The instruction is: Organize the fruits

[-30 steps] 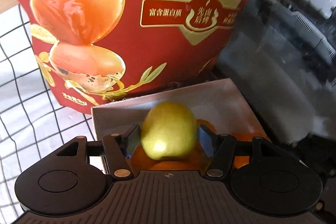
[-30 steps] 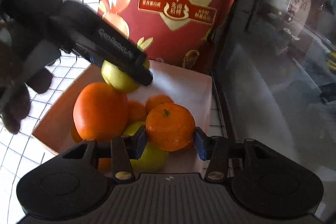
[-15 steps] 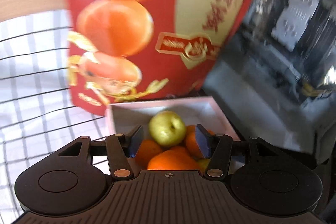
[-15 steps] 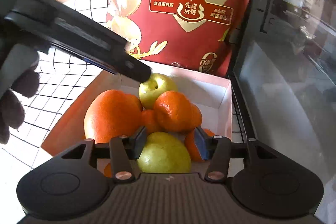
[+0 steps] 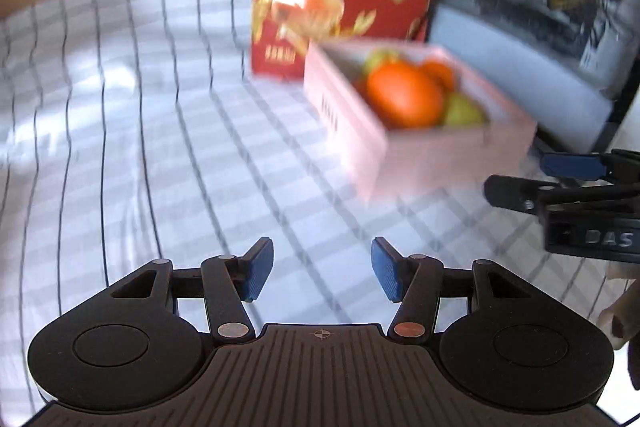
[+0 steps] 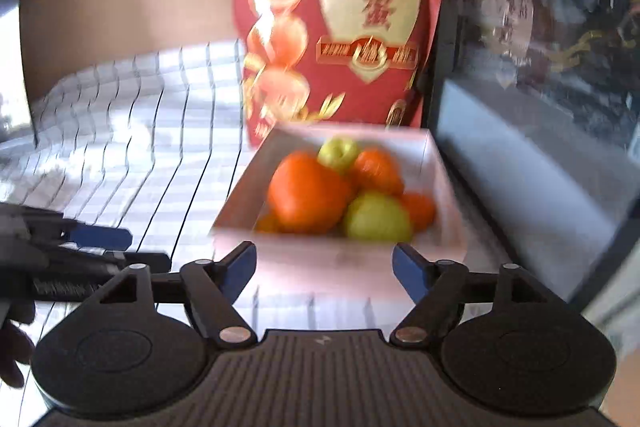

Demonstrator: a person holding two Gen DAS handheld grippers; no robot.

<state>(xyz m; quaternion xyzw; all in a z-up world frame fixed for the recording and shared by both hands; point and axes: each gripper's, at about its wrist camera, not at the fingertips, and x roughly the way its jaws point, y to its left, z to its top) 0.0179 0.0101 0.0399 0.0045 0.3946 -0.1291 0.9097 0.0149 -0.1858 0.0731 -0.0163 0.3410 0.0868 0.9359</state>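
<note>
A pink box point(image 5: 420, 151) stands on the checked cloth and holds a big orange point(image 5: 404, 95), smaller oranges and green fruits. In the right wrist view the box point(image 6: 436, 163) shows the big orange point(image 6: 306, 193), two green fruits point(image 6: 376, 217) and small oranges point(image 6: 376, 169). My left gripper point(image 5: 322, 273) is open and empty, well back from the box over the cloth. My right gripper point(image 6: 324, 269) is open and empty just in front of the box's near wall. Each gripper shows at the edge of the other's view.
A tall red snack bag point(image 6: 340, 23) stands right behind the box. A dark glass-fronted appliance point(image 6: 540, 107) runs along the right side. The white checked tablecloth point(image 5: 140, 147) spreads to the left, with a brown wall behind.
Both grippers let go of their fruit, a green one from the left and a small orange from the right, into the box. Both then pulled back, open and empty.
</note>
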